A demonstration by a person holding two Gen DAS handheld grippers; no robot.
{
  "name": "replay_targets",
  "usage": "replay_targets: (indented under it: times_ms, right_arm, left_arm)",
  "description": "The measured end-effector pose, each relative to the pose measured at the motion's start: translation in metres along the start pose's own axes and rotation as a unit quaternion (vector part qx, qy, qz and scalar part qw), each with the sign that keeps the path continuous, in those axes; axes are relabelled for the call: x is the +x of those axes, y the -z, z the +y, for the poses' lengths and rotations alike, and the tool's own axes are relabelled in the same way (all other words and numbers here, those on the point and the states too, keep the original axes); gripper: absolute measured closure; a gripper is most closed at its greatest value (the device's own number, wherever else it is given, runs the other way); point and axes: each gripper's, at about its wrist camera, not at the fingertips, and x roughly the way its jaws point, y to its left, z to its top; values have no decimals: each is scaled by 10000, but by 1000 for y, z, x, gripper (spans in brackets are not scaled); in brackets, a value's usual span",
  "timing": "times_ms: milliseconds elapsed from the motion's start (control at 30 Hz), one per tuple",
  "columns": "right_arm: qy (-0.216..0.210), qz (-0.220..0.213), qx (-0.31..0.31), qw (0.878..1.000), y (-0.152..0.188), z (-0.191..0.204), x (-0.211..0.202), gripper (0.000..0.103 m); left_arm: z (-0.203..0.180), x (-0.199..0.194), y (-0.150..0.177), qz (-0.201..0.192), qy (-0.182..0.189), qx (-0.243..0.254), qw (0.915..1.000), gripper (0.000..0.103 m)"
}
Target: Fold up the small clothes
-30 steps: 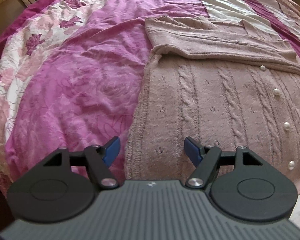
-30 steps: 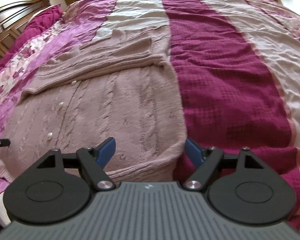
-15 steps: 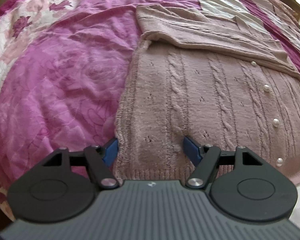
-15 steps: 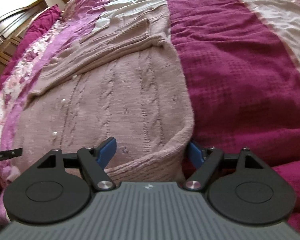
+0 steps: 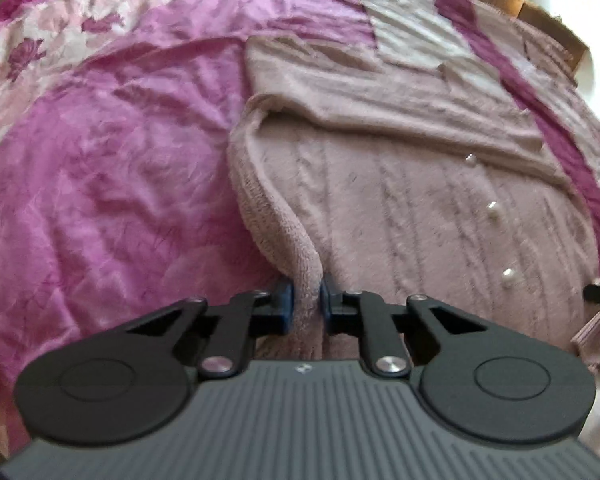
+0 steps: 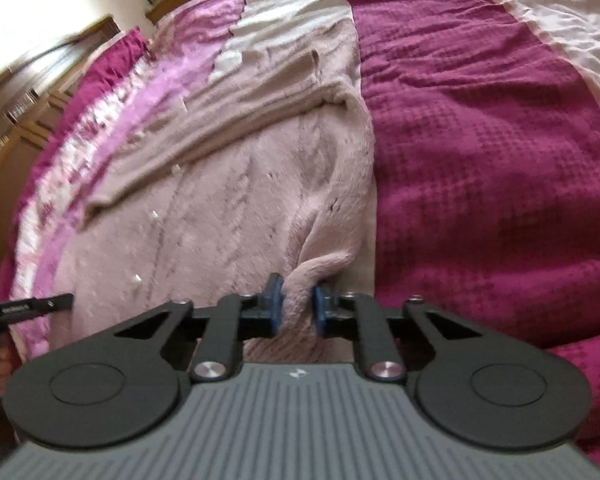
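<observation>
A dusty-pink cable-knit cardigan (image 5: 420, 208) with pearl buttons (image 5: 492, 210) lies flat on the bed, its sleeves (image 5: 380, 96) folded across the top. My left gripper (image 5: 306, 300) is closing its jaws on the near left corner of the hem, and the blue pads pinch a raised ridge of knit. In the right wrist view the same cardigan (image 6: 228, 216) spreads away from me. My right gripper (image 6: 296, 308) is closing on the near right hem corner, with bunched knit squeezed between its pads.
The cardigan rests on a pink and magenta patterned bedspread (image 5: 100, 160), with a dark magenta textured band (image 6: 480, 160) on its right. Wooden furniture (image 6: 20, 120) stands beyond the bed's far left side. A hand (image 6: 0, 364) holds the other gripper's handle at the left edge.
Both grippers went from wide open over the hem corners to clamped on the knit. The fabric at each corner has bunched up into a ridge between the pads.
</observation>
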Motion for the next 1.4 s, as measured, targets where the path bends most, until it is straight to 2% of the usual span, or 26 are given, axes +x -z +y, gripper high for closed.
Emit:
replay_targets:
  times_ms: [133,233,400,533,733,1033,1267,1400]
  right_arm:
    - [-484,-337,403,9974,-9,-8,-9,92]
    - [-774,-659,618,9929,-20,-11,-14,92]
    - [-919,-1240,752,9851,-46,-15,-13,93]
    - [-946,-1531,1005,9785,-66,-23,-6,93]
    - [-755,-1767,1164,9744,-89,-33,13,93]
    - [-140,-1630,1393,9766,-92,-55,66,93]
    - [46,-1599,1200,9798,-94,-46,69,92]
    - [57,-1529,1105,9820,-93,-39,58,78]
  left_arm:
    - [2,-10,-12,-301,320,-307,9986,88]
    - [4,-16,-25,-610,423,-531,9958,88]
    - [3,-16,-49,-1040,439,-697,9912,88]
    - [1,-7,-66,-1269,428,-858,9873,88]
    - [6,16,-85,-1360,367,-1114,9837,88]
    - [11,73,-88,-1014,-241,-1007,9894,88]
    - [3,72,-85,-1006,-379,-656,9920,83]
    - [4,62,-81,-915,-332,-605,9934,71]
